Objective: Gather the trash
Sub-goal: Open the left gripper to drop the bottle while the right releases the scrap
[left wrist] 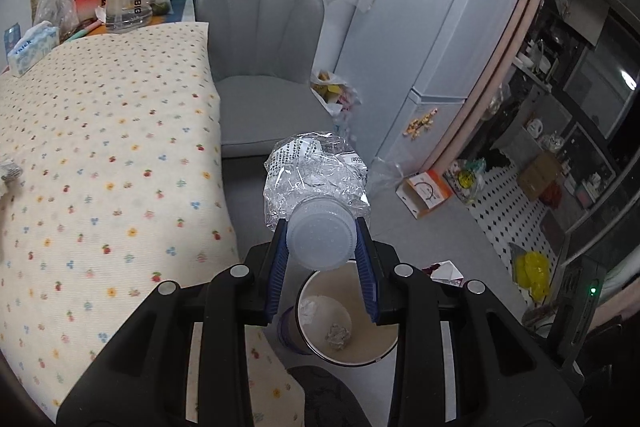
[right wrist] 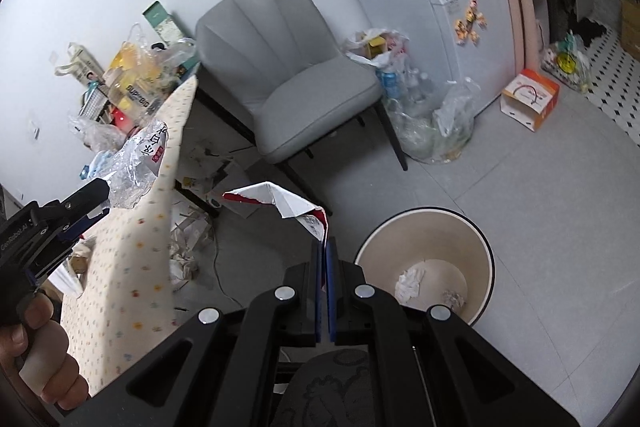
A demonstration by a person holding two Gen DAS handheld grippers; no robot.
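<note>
My left gripper is shut on the capped neck of a crushed clear plastic bottle, held in the air above a round beige waste bin. In the right wrist view the same bottle shows at the left in the left gripper, with a hand below it. My right gripper is shut on a torn white and red paper wrapper, left of the bin. Crumpled paper lies inside the bin.
A floral tablecloth covers the table at left, with clutter at its far end. A grey chair stands behind, bags of trash beside it, a fridge and an orange and white box further right. Paper scraps litter the floor under the table.
</note>
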